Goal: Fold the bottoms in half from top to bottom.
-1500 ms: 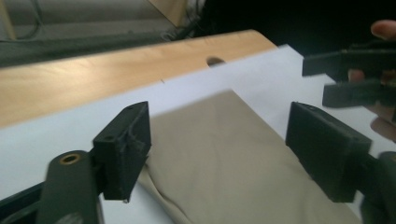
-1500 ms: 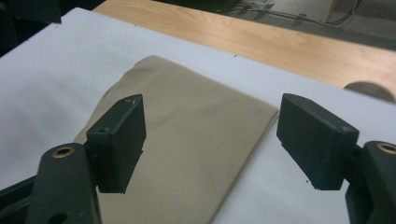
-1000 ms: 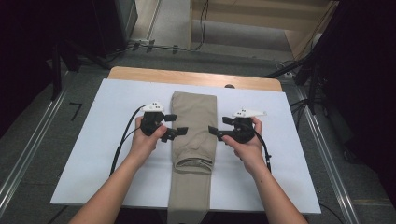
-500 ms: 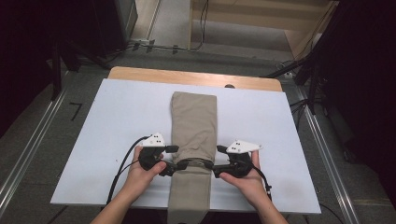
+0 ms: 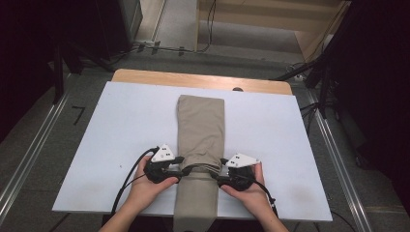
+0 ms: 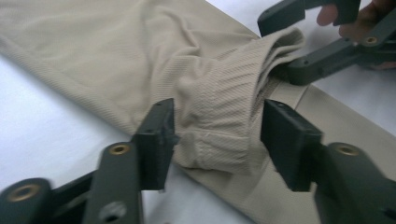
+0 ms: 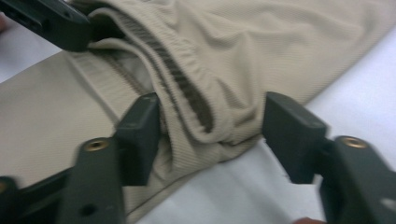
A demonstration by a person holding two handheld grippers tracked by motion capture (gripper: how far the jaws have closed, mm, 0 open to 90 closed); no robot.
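Two grippers flank the folded beige trousers (image 5: 200, 140) lying on the table (image 5: 121, 125): left gripper (image 5: 180, 166) and right gripper (image 5: 218, 175), jaws just closing, half-open around the ribbed waistband, not yet pressing

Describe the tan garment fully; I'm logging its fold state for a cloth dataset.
The tan garment looks like ribbed knit trousers, folded into a long narrow strip lying lengthwise down the middle of the white table, its near end hanging over the front edge. A ribbed elastic band bunches at the fold. The left gripper and right gripper straddle that band at opposite edges, their jaws having just been closing.
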